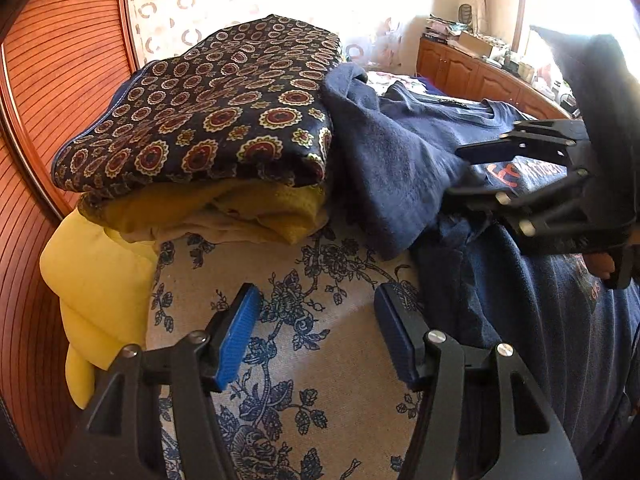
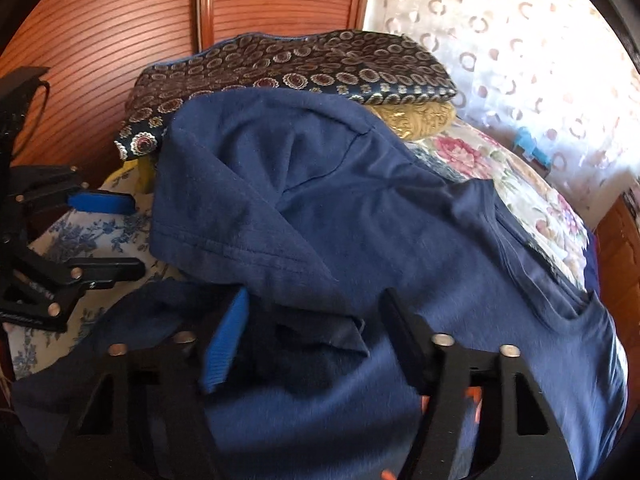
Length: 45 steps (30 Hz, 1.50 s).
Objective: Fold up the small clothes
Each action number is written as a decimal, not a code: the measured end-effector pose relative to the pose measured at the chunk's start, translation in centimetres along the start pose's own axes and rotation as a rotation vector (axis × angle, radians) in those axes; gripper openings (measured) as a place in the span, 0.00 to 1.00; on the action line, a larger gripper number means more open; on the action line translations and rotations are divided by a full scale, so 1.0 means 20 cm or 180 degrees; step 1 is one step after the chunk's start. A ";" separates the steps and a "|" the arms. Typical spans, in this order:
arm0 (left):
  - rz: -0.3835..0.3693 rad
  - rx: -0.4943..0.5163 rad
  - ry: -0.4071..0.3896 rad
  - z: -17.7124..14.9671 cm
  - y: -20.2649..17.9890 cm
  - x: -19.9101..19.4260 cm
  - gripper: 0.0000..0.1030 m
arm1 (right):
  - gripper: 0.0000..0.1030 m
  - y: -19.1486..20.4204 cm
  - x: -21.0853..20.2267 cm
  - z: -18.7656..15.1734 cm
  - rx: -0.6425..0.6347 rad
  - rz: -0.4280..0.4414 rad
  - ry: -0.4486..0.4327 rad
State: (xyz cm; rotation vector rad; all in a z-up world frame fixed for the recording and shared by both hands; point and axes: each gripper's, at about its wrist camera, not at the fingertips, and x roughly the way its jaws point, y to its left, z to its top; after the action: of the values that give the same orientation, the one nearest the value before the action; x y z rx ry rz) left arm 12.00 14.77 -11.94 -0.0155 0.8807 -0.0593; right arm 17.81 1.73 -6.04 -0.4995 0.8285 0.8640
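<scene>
Tee (image 2: 340,216), navy, crumpled; collar toward floral bedding. Left claw (image 1: 316,332) released, empty; right claw (image 2: 312,340) released w/ sleeve between.

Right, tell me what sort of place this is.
Probably a bedroom: clothes lie on a floral-printed bedspread, against a slatted wooden headboard, with sheer patterned curtains over a bright window.

Orange print on T-shirt (image 1: 520,208) partly hidden.

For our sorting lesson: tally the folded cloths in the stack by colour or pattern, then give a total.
Dark patterned cloth: 1
Mustard cloth: 1
Beige cloth: 1
Total: 3
</scene>
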 end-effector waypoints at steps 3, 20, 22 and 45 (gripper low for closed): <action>0.0002 0.0001 0.0002 0.01 0.00 0.00 0.58 | 0.12 0.00 -0.01 0.02 -0.0035 0.0013 -0.0004; 0.0006 -0.0005 -0.0005 0.00 0.01 0.00 0.59 | 0.36 -0.36 -0.36 -0.23 0.0652 -0.0540 0.0021; 0.0009 -0.0004 -0.0004 0.00 0.01 0.00 0.59 | 0.50 -0.35 -0.38 -0.23 0.0682 -0.0493 -0.0086; 0.0007 -0.0003 -0.0004 0.00 0.01 0.01 0.62 | 0.05 -0.49 -0.22 -0.11 0.0798 -0.0852 -0.0113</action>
State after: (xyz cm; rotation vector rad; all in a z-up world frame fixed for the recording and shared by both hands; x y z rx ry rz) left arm 12.13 14.96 -12.00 -0.0153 0.8796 -0.0567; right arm 23.22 -7.41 -3.27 -0.3626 0.8032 0.5131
